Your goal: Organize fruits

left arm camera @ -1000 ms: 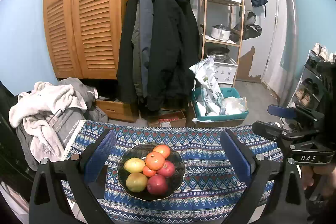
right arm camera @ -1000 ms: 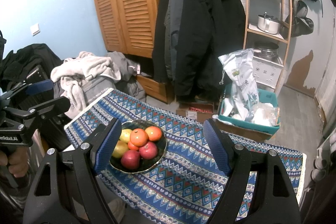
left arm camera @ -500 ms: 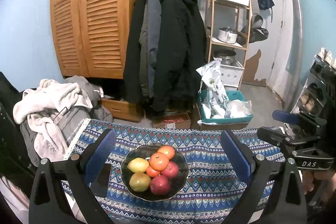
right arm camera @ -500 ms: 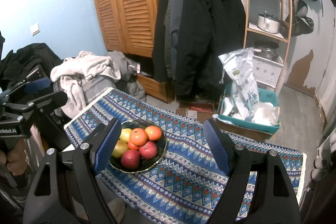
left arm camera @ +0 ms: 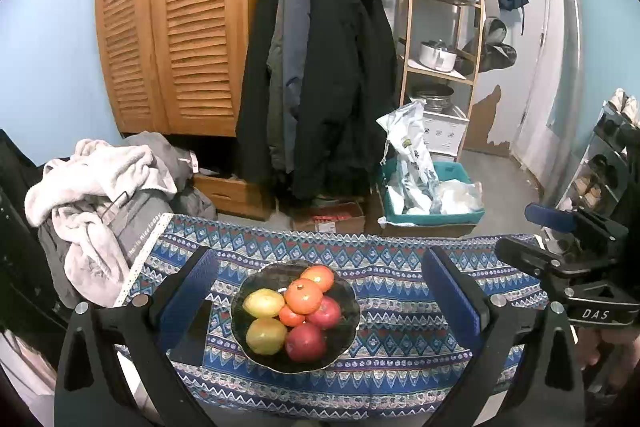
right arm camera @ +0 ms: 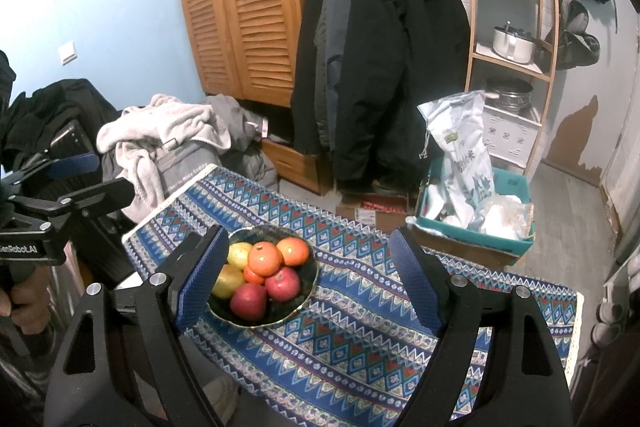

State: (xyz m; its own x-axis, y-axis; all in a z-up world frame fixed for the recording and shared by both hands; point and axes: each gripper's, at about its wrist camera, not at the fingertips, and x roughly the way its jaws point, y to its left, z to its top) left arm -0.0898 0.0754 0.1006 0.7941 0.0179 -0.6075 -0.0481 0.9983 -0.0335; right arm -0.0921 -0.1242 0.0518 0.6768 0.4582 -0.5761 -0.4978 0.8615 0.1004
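I hold my left claw [left arm camera: 320,301] spread wide above the tabletop [left arm camera: 400,355], nothing between its blue pads; my right claw [right arm camera: 308,279] is likewise gaping and empty. The fruits [left arm camera: 298,311] all sit heaped in the dark bowl [left arm camera: 344,335] on the patterned cloth: two yellow, three orange, two red. That fits fruit gathered already or fruit waiting to be sorted out. For any grasp, I would come straight down on a top fruit, pads either side, and squeeze gently, since round fruit rolls and the heap can shift.
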